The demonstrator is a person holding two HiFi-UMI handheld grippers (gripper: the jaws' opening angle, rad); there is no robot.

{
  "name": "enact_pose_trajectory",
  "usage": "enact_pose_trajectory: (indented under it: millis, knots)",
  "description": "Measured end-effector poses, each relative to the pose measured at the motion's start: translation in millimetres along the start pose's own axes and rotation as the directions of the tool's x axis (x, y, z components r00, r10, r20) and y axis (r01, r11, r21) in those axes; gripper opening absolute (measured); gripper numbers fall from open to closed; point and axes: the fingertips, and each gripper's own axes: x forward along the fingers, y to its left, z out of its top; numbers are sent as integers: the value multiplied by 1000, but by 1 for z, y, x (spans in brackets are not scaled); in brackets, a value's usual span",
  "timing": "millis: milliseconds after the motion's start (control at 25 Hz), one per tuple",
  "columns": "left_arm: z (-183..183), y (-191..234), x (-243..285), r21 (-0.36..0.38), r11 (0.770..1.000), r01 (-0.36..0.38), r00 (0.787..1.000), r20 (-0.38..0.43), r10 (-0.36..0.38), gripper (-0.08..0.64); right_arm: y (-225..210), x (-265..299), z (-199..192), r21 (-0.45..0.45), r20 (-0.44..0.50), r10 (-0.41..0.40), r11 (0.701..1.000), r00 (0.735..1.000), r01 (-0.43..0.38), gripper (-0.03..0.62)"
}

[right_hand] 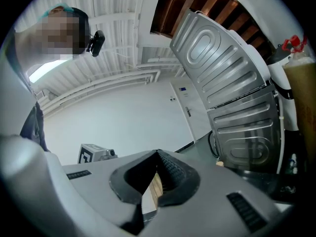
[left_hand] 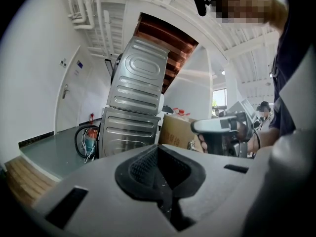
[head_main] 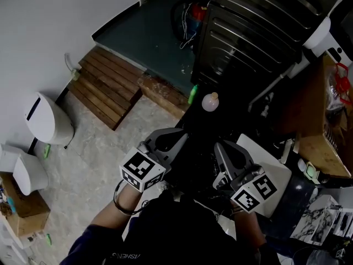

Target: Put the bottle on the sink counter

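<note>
A small pale round bottle (head_main: 210, 101) stands on a dark surface ahead of both grippers, seen from above. A green item (head_main: 192, 94) stands just left of it. My left gripper (head_main: 175, 138) and right gripper (head_main: 222, 149) are held close to the body, side by side and well short of the bottle. Both point up and forward, jaws together with nothing between them. In the left gripper view the left gripper (left_hand: 159, 149) is shut, and a hand holds the right gripper's body (left_hand: 222, 131) at the right. The right gripper (right_hand: 157, 154) is shut too.
A ribbed metal appliance (head_main: 259, 26) leans ahead. A wooden counter (head_main: 320, 131) with a red-topped spray bottle (head_main: 337, 87) stands at the right. A wooden step (head_main: 107, 84) and white bins (head_main: 47, 120) lie at the left on the pale stone floor (head_main: 99, 164).
</note>
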Motion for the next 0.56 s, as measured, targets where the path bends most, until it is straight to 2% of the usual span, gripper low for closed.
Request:
enact_pose_trajectory:
  millis: [560]
  knots:
    - [1,-4,5,0,1000,-4,1000,1,4,6,-4,-4,-1,1,-2,5,1000,1000,-5,25]
